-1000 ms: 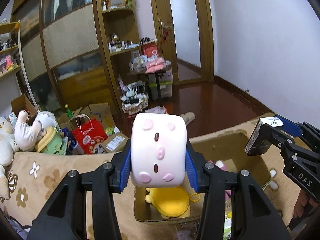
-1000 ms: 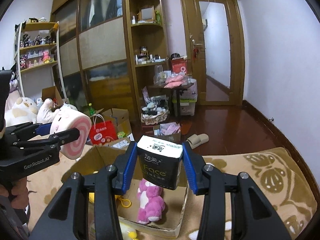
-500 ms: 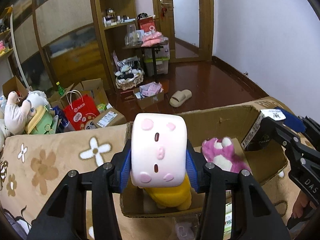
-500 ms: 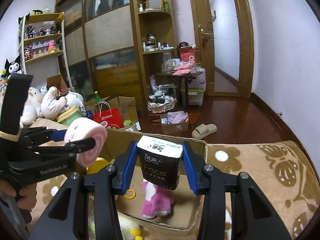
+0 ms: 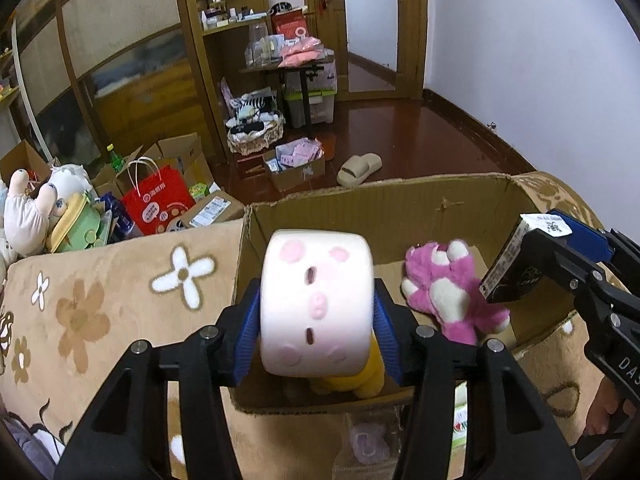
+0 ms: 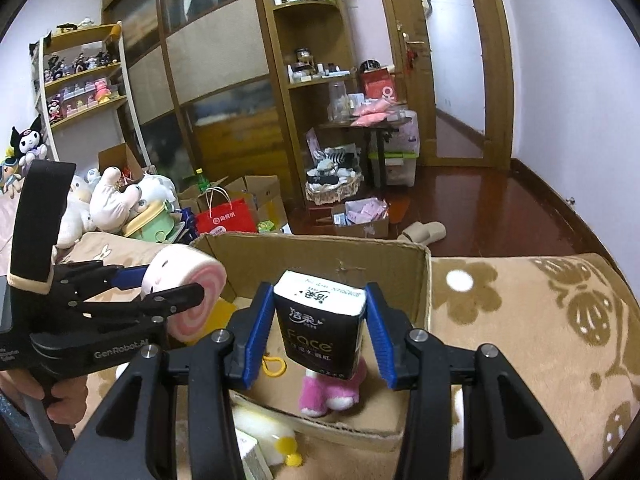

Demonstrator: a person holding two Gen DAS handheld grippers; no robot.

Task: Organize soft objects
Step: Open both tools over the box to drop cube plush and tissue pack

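My left gripper point(image 5: 316, 316) is shut on a white and pink roll-shaped plush point(image 5: 316, 304) and holds it over the near left part of an open cardboard box point(image 5: 400, 204). My right gripper point(image 6: 318, 328) is shut on a black tissue pack point(image 6: 320, 320) above the same box point(image 6: 320, 248). A pink plush bear point(image 5: 452, 296) and a yellow plush point(image 5: 352, 380) lie inside the box. The roll plush point(image 6: 188, 296) and left gripper also show at left in the right wrist view.
The box sits on a tan flowered blanket point(image 5: 100, 296). A white-yellow plush point(image 6: 260, 432) and small packs lie in front of the box. Beyond are plush toys point(image 5: 32, 204), a red bag point(image 5: 160, 200), cartons, a slipper point(image 5: 358, 168), shelves and a door.
Both grippers have tilted down and moved nearer the box, which now fills more of each view. Both still hold their objects.
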